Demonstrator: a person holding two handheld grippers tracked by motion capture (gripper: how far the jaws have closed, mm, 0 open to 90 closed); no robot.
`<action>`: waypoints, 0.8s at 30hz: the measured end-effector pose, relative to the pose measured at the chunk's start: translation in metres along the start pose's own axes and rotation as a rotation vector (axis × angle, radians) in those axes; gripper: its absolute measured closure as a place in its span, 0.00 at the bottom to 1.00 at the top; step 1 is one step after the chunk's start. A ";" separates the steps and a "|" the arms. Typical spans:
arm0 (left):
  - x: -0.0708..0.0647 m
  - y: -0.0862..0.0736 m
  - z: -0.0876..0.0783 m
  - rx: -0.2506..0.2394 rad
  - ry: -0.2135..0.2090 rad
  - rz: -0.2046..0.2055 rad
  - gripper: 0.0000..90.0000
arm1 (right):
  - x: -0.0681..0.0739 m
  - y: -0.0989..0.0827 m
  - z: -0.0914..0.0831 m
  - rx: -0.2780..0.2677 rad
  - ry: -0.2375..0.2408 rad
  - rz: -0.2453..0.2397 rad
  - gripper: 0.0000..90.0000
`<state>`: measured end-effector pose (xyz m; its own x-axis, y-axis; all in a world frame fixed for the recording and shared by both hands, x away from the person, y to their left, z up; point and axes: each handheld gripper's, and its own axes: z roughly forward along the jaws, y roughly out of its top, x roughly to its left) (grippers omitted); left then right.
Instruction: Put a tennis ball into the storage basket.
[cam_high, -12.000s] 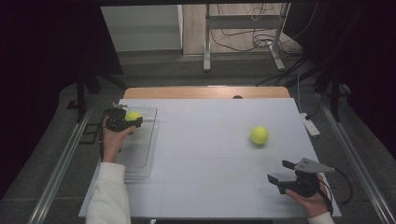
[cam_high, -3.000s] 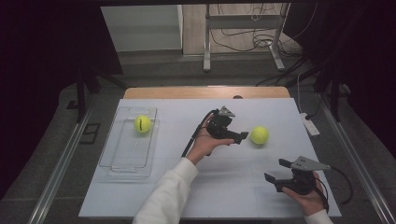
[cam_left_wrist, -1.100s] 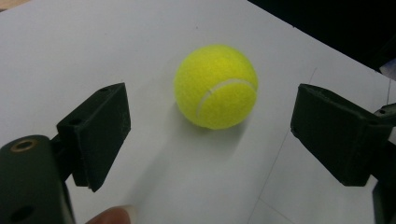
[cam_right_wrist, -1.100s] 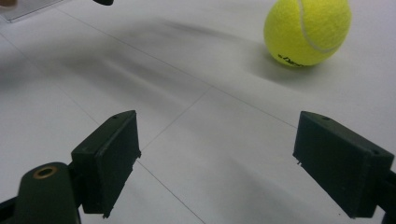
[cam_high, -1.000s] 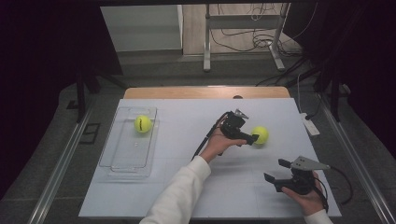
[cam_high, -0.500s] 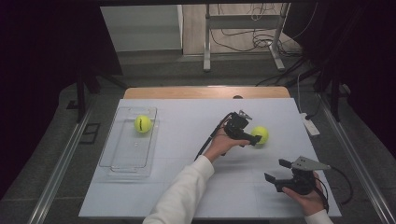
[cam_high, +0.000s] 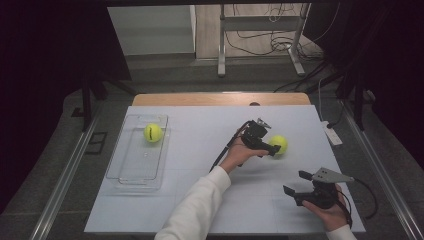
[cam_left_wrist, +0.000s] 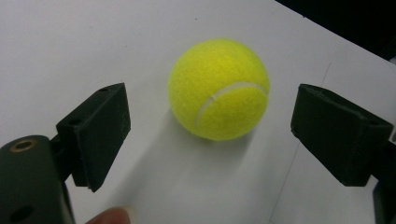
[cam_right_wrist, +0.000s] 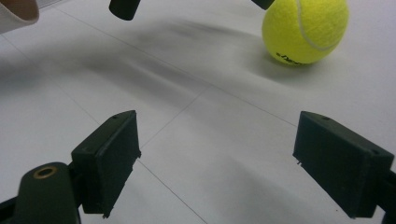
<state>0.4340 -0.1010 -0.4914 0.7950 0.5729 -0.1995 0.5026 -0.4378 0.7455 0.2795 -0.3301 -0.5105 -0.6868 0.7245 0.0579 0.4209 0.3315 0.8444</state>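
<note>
On the white worktop (cam_high: 200, 165), the left hand-held gripper (cam_high: 270, 148) reaches across to the right half, its jaws spread wide and released on either side of a fuzzy yellow-green tennis ball (cam_high: 278, 144), neither pad touching it. The left gripper view shows the clear gaps between the ball (cam_left_wrist: 219, 88) and each black jaw, with a white curved seam facing the camera. The right hand-held gripper (cam_high: 299, 184) rests near the right front edge, jaws also spread and holding nothing; its own view catches dark lettering low on the ball (cam_right_wrist: 305, 29). At the far left, a clear rectangular plastic tray (cam_high: 131, 172) holds a second yellow-green tennis ball (cam_high: 152, 132), well apart from both grippers.
</note>
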 end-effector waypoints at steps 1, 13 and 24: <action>0.000 0.000 0.000 0.001 0.000 0.000 0.14 | 0.000 0.000 0.000 -0.001 0.000 0.000 0.16; -0.002 0.003 0.010 0.012 -0.001 0.003 0.14 | -0.001 -0.001 -0.002 -0.001 -0.002 0.006 0.16; -0.003 0.005 0.020 0.018 -0.006 0.001 0.14 | -0.004 -0.003 -0.005 -0.004 -0.004 0.012 0.16</action>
<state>0.4410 -0.1185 -0.4996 0.7976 0.5680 -0.2030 0.5077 -0.4504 0.7344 0.2778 -0.3365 -0.5108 -0.6792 0.7310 0.0660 0.4269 0.3202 0.8457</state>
